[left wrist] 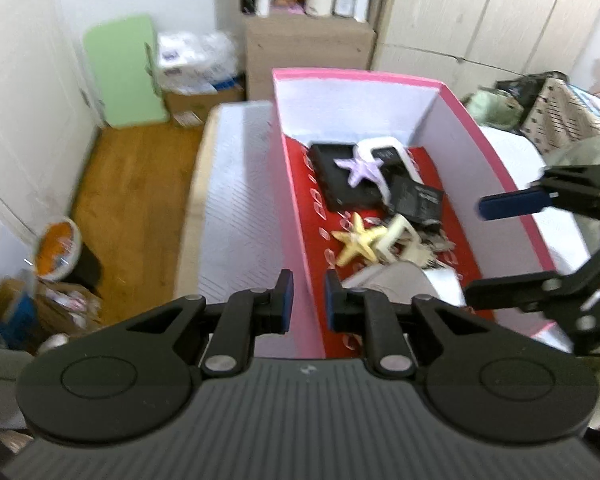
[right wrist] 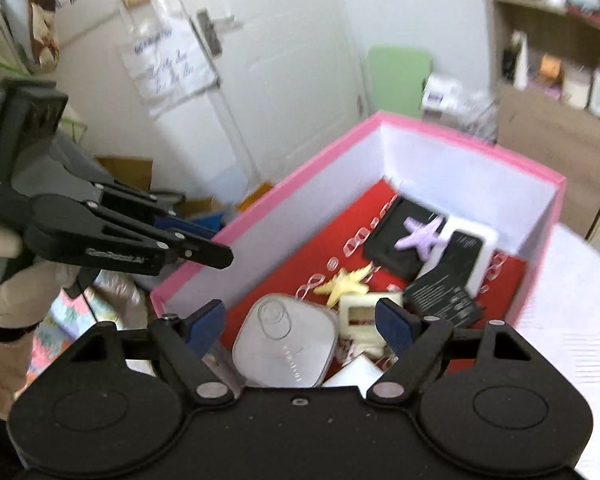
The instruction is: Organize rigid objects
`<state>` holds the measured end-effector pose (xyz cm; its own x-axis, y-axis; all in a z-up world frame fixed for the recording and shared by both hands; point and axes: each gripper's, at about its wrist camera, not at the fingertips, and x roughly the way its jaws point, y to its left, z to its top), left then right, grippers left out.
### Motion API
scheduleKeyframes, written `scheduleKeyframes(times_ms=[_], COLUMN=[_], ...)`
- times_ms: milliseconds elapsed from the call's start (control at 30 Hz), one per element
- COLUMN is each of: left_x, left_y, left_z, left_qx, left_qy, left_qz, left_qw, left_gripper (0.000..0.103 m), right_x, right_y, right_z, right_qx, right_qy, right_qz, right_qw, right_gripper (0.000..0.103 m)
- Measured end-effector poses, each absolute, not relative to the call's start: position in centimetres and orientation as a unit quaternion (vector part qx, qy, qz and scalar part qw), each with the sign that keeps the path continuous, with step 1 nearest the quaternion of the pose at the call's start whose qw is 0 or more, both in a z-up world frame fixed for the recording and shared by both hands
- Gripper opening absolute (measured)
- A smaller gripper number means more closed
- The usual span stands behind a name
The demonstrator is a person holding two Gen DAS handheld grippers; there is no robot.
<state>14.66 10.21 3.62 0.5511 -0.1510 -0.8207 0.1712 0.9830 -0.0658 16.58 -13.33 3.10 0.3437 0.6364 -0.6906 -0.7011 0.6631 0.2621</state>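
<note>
My left gripper (left wrist: 307,300) astride the pink box (left wrist: 300,240) wall, box floor crowded near me, red strip (left wrist: 300,184) along left wall bare.

Left gripper (left wrist: 307,300) with jaws narrowly parted; right gripper (right wrist: 300,320) with jaws wide apart.

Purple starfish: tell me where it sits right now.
The purple starfish lies inside the pink box, toward its far end, on top of a black flat case, with the yellow starfish nearer the cameras.
</note>
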Motion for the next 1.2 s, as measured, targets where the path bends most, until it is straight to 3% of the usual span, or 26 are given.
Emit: scheduleKeyframes(times_ms=[333, 433, 533, 600, 633, 833, 900, 1200], left_x=[10.7, 9.2, 8.1, 7.8, 7.7, 7.7, 7.4, 4.5], left_y=[7.6, 7.0, 6.6, 6.3, 6.2, 5.3, 5.0, 4.3], left_z=[6.3, 7.3, 8.3, 8.6, 8.7, 8.5, 8.5, 8.5], left_qx=[0.064, 0.078, 0.08, 0.072, 0.064, 0.026, 0.017, -0.014], left_qy=[0.427, 0.412, 0.401, 0.407, 0.414, 0.445, 0.445, 0.392], left_qz=[-0.097, -0.091, -0.087, -0.083, -0.085, -0.087, -0.08, -0.039], left_qw=[0.897, 0.903, 0.909, 0.907, 0.904, 0.891, 0.892, 0.919], left_gripper=[0.03, 0.038, 0.051, 0.078, 0.083, 0.086, 0.091, 0.094], right_x=[12.8, 11.5, 10.5, 10.0, 9.9, 9.0, 8.8, 5.5], right_y=[-15.0, -16.3, -17.6, -18.4, -18.8, -20.7, -21.1, -22.2], right_z=[6.5, 7.3, 8.2, 8.9, 9.1, 10.4, 10.5, 10.2], right_qx=[-0.045, -0.034, -0.02, -0.008, 0.001, 0.051, 0.061, 0.044], right_qy=[0.312, 0.302, 0.294, 0.294, 0.296, 0.283, 0.281, 0.243], right_qz=[0.393, 0.384, 0.372, 0.363, 0.358, 0.298, 0.283, 0.217], right_qw=[0.864, 0.872, 0.88, 0.884, 0.886, 0.91, 0.915, 0.944], right_gripper=[0.085, 0.085, 0.085, 0.086, 0.087, 0.096, 0.099, 0.101])
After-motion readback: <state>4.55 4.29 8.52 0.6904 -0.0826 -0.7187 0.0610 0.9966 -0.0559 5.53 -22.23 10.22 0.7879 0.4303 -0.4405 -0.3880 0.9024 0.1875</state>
